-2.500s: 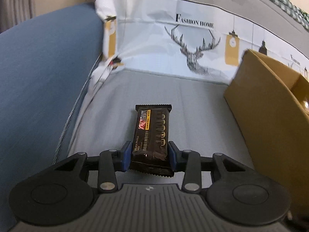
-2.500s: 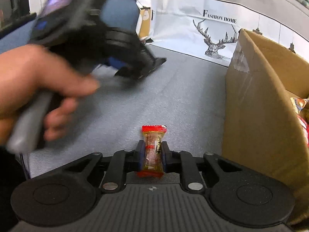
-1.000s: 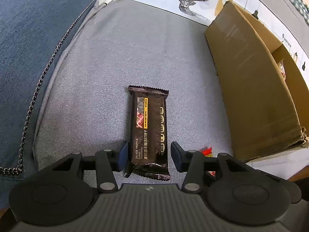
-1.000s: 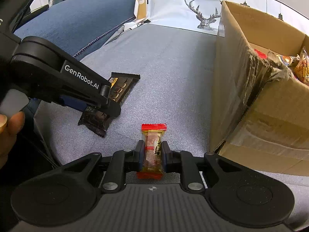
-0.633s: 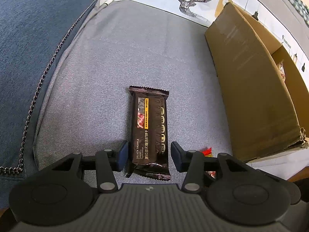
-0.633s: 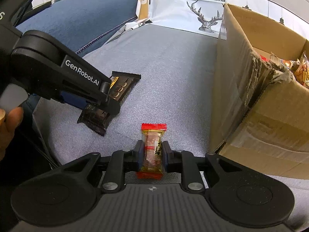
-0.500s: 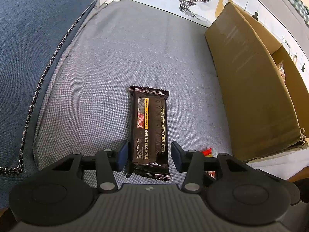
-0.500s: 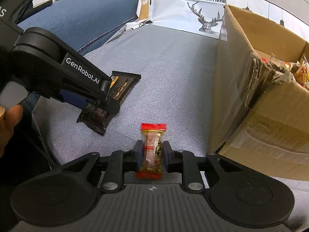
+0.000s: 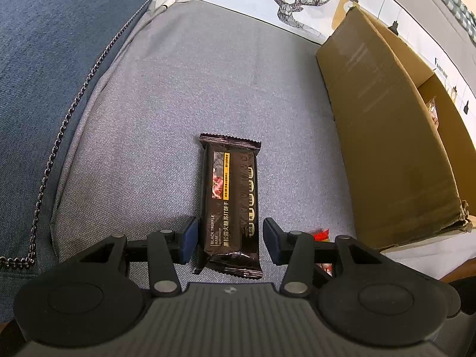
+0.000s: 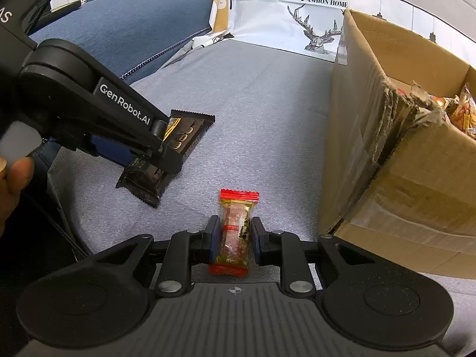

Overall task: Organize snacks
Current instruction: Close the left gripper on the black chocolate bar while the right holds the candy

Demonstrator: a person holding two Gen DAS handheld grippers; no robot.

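Note:
A black snack bar (image 9: pixel 230 196) lies flat on the grey cushion (image 9: pixel 148 119), its near end between the fingers of my left gripper (image 9: pixel 230 238). That gripper is open, with a gap on each side of the bar. In the right wrist view the left gripper (image 10: pixel 165 160) hovers over the same bar (image 10: pixel 190 131). A small clear candy with red ends (image 10: pixel 235 232) rests on the cushion between the pads of my right gripper (image 10: pixel 235 238). Those jaws stand narrowly open, barely clear of the wrapper. Its red tip (image 9: pixel 321 234) peeks out beside the left gripper.
An open cardboard box (image 10: pixel 386 148) stands on the right with snack packets (image 10: pixel 464 110) inside; its side wall (image 9: pixel 386 136) is close to both grippers. A blue sofa cushion (image 9: pixel 44 44) lies left, a white deer-print cloth (image 9: pixel 282 3) behind. A person's hand (image 10: pixel 12 178) holds the left gripper.
Both snacks, gripped and held up before, came down to the cushion. The left jaws opened off the bar. In the last second the right jaws eased slightly off the candy.

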